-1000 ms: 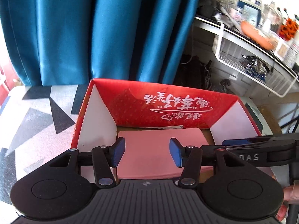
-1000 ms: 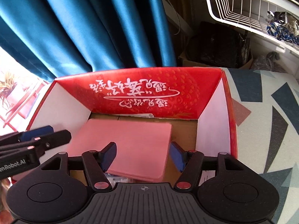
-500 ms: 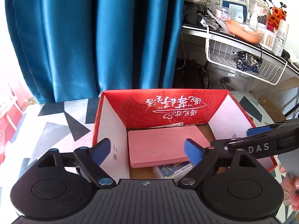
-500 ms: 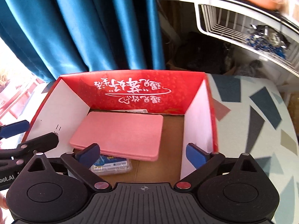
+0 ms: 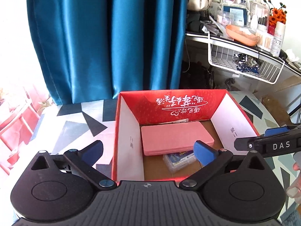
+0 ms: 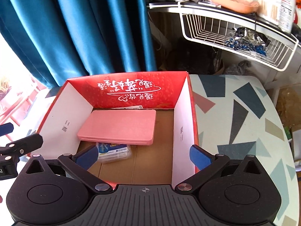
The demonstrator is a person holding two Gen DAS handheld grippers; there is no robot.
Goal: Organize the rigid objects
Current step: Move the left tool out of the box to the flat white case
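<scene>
From your left wrist camera, your left gripper (image 5: 148,151) is still spreading its jaws, already wide, gripping nothing. The red box (image 5: 128,141) sits just ahead and below, its left wall between your fingers. The pink case (image 5: 175,137) lies flat inside, overlapping a clear packet (image 5: 178,161).

From your right wrist camera, your right gripper (image 6: 144,157) is also opening, near full width and empty. The red box (image 6: 182,137) is directly ahead, with the pink case (image 6: 120,127) beyond your left finger on the clear packet (image 6: 114,153).

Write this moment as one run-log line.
left gripper: open, empty | right gripper: open, empty | pink case: in red box
</scene>
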